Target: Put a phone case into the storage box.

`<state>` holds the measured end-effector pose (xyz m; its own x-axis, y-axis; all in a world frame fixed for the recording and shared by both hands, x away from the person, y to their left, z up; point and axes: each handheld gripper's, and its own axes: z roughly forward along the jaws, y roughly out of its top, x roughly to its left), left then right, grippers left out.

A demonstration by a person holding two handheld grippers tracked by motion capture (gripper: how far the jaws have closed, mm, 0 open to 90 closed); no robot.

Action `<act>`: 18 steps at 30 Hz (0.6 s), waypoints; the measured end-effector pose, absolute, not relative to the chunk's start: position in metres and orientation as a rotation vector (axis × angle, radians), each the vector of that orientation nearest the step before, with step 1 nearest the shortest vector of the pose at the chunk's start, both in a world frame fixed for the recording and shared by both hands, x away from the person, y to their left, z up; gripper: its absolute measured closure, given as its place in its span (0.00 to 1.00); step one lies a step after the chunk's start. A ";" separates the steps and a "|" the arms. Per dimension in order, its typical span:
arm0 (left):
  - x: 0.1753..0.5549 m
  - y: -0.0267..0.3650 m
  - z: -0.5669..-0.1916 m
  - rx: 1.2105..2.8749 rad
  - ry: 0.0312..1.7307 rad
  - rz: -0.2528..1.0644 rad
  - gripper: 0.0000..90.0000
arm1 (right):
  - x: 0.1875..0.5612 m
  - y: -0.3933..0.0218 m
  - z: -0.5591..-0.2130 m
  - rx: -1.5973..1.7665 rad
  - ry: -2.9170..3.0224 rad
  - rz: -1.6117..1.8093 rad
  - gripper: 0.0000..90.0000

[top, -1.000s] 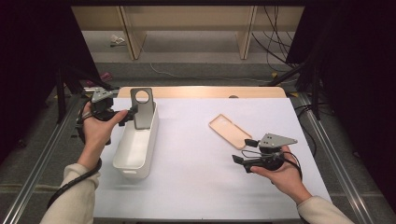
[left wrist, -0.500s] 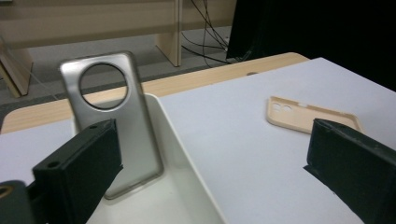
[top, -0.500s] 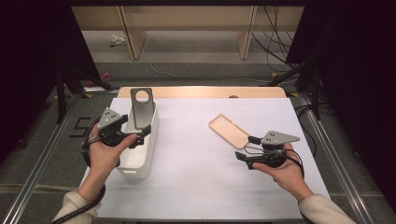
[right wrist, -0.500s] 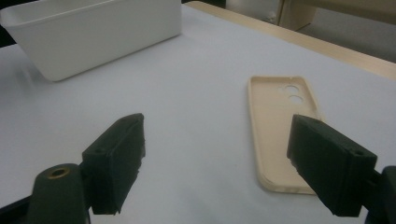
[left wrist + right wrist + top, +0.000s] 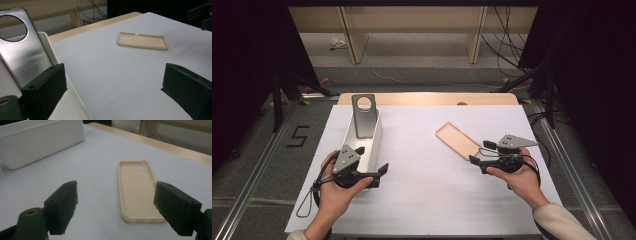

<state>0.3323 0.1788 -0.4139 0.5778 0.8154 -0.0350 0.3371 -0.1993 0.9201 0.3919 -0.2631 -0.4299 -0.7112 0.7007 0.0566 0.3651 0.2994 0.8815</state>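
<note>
Right tool (image 5: pixel 115 202), jaws wide and empty, faces the beige phone case (image 5: pixel 137 191) lying flat on the desk (image 5: pixel 422 200) just ahead, long axis pointing away; left tool (image 5: pixel 379 172), also open and empty, sits farther off.

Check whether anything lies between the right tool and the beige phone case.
Nothing visible does. The right tool is open, and the beige phone case lies flat on the bare white table cover just ahead of it. The white bin sits well off to the side.

"5" marked on the floor (image 5: pixel 298 136).
</note>
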 end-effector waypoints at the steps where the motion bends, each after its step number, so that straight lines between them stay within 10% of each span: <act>1: 0.333 0.179 -0.414 1.779 0.947 0.585 0.05 | 0.392 -0.263 -0.430 0.959 2.234 1.377 0.23; 18: 0.337 0.187 -0.419 1.792 0.942 0.577 0.11 | 0.397 -0.264 -0.432 0.979 2.223 1.373 0.24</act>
<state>0.3370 0.1866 -0.4194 0.5845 0.8107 -0.0324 0.3388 -0.2076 0.9177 0.3975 -0.2635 -0.4316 -0.7004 0.7112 0.0610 0.3729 0.2918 0.8808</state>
